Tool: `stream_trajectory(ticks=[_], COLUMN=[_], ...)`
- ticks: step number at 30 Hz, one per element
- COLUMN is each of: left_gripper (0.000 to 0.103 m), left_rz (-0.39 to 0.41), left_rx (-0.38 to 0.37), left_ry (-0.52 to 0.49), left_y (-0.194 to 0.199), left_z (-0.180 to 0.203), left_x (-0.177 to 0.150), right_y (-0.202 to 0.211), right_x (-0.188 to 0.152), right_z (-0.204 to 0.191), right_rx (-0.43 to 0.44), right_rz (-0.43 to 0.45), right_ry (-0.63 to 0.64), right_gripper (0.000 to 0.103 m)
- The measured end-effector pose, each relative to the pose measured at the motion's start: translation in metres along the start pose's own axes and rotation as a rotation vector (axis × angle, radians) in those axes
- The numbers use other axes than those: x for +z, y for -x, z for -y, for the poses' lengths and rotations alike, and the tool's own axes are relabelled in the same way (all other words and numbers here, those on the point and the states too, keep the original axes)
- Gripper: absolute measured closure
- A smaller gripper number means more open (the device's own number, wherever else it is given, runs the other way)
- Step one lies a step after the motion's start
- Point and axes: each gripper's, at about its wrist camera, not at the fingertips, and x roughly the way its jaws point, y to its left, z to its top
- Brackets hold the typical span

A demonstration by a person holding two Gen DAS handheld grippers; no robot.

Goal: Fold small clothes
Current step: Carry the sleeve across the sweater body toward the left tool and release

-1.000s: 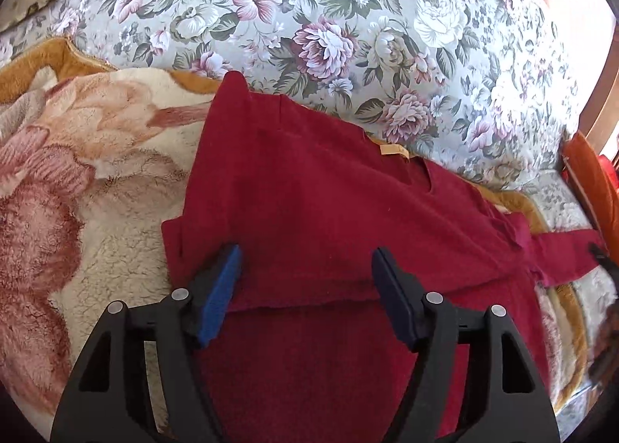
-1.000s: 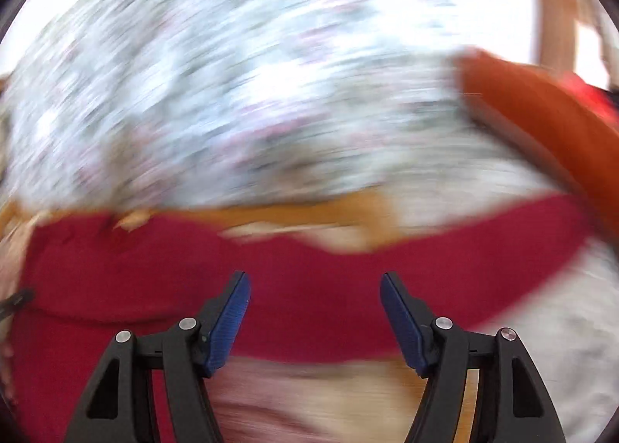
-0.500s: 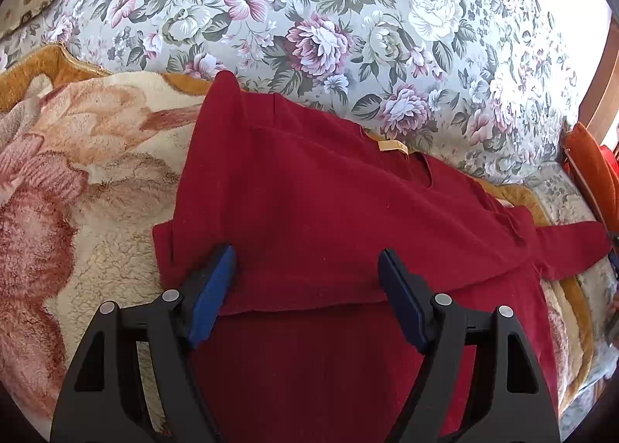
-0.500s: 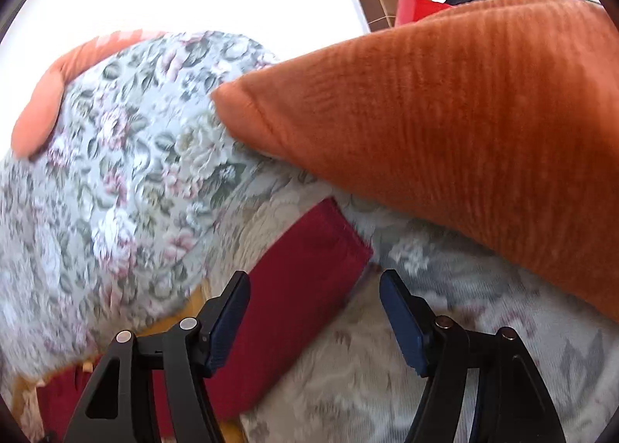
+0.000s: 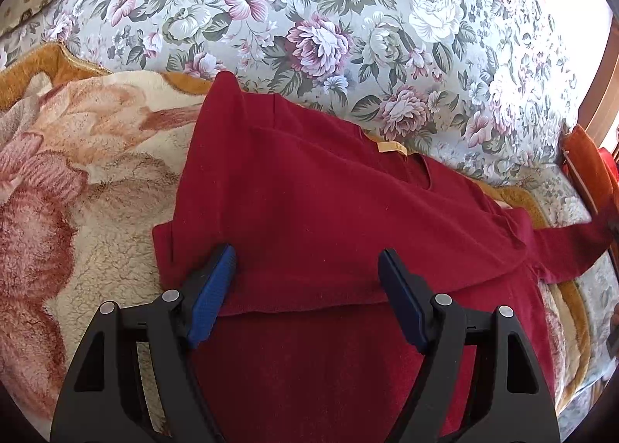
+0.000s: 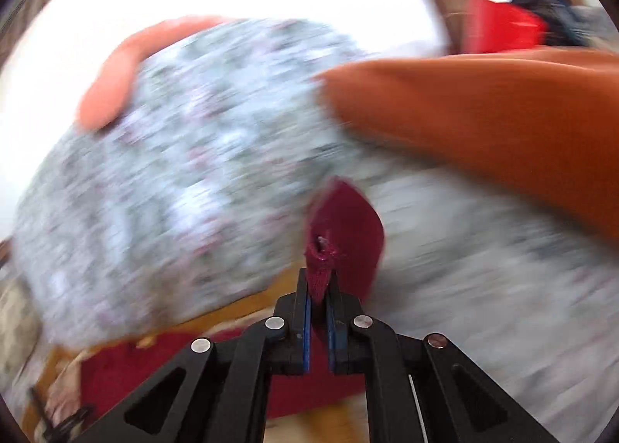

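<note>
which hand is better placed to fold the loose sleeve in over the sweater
Right. The right gripper has its jaws just closed on the sleeve end. The left gripper hangs open over the sweater body, gripping nothing.

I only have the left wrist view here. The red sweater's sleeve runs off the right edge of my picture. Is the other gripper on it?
Observer: Yes. In the right wrist view the right gripper is shut on the sleeve cuff; red fabric bunches between its blue pads.
Operator: Is the cuff lifted or lying flat?
Observer: It stands up from the jaws, clear of the floral cover behind it. That view is motion-blurred.
Operator: Anything close to that gripper?
Observer: An orange cushion fills the upper right beside the cuff.
Operator: My left gripper stands open over the red sweater.
Observer: Agreed, nothing is pinched there.
</note>
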Motion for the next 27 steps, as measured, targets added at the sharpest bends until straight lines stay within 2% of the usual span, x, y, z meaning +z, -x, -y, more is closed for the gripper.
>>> stream_trajectory(ticks=[2,3,7,11,12,15,18,20,21,22,24,27], left_gripper=[0.027,0.027,0.027,0.026,0.026,0.026,0.026,0.026,0.026,0.026,0.026,0.026], left_rz=[-0.020,-0.023,-0.042,-0.164,-0.214,-0.273,-0.364,-0.352,-0.340,-0.336,-0.325,-0.319], left_rx=[0.030,0.005,-0.223,-0.406,-0.446,-0.472,-0.513,-0.504,-0.494,-0.492,-0.483,-0.468], left_ry=[-0.017,-0.020,0.002,0.016,0.019,0.027,0.068,0.058,0.050,0.049,0.043,0.026], left_y=[0.004,0.008,0.020,0.000,-0.011,-0.034,-0.058,-0.058,-0.058,-0.057,-0.054,-0.052], left_z=[0.008,0.014,0.050,0.084,0.093,0.109,0.117,0.121,0.123,0.123,0.122,0.119], left_x=[0.006,0.011,0.034,0.043,0.043,0.040,0.033,0.027,0.026,0.025,0.024,0.024], right_y=[-0.017,-0.026,-0.059,-0.085,-0.091,-0.098,-0.096,-0.096,-0.097,-0.096,-0.091,-0.079], right_x=[-0.021,-0.033,-0.098,-0.157,-0.166,-0.186,-0.186,-0.185,-0.186,-0.186,-0.184,-0.184], right_z=[-0.050,-0.072,-0.166,-0.228,-0.237,-0.252,-0.253,-0.248,-0.247,-0.245,-0.243,-0.235], right_rx=[0.120,0.169,0.347,0.405,0.404,0.385,0.389,0.381,0.370,0.356,0.348,0.358], right_rz=[-0.058,-0.087,-0.216,-0.322,-0.337,-0.362,-0.348,-0.342,-0.347,-0.353,-0.349,-0.340], right_ry=[0.051,0.078,0.190,0.274,0.291,0.357,0.368,0.361,0.364,0.369,0.371,0.391], right_gripper=[0.098,0.098,0.098,0.098,0.098,0.097,0.096,0.090,0.077,0.071,0.066,0.064])
